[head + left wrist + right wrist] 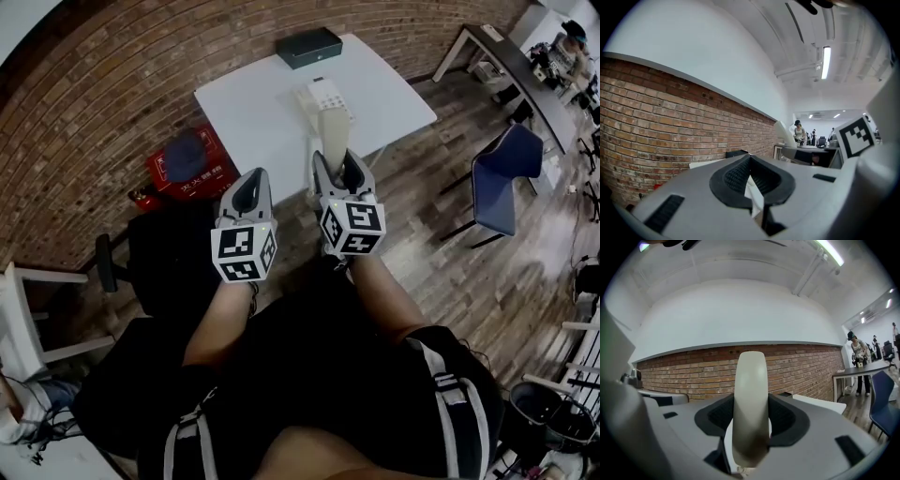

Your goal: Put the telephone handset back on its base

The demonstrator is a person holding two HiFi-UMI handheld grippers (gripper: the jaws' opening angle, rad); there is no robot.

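A cream telephone handset [331, 139] stands upright between the jaws of my right gripper [339, 169], which is shut on it just in front of the near edge of the white table [248, 112]. The cream telephone base [325, 96] sits on the table just beyond the handset. In the right gripper view the handset [750, 399] rises out of the right gripper [751, 425], its lower end hidden. My left gripper [251, 190] hangs beside it to the left, shut with nothing in it. The left gripper view shows the left gripper's [751, 180] pads together and the handset [782, 133] off to the right.
A black box [308, 47] lies at the table's far edge. A red box [187, 167] sits on the floor by the brick wall, left of the table. A blue chair [506, 178] stands to the right, and a second desk [520, 66] further back.
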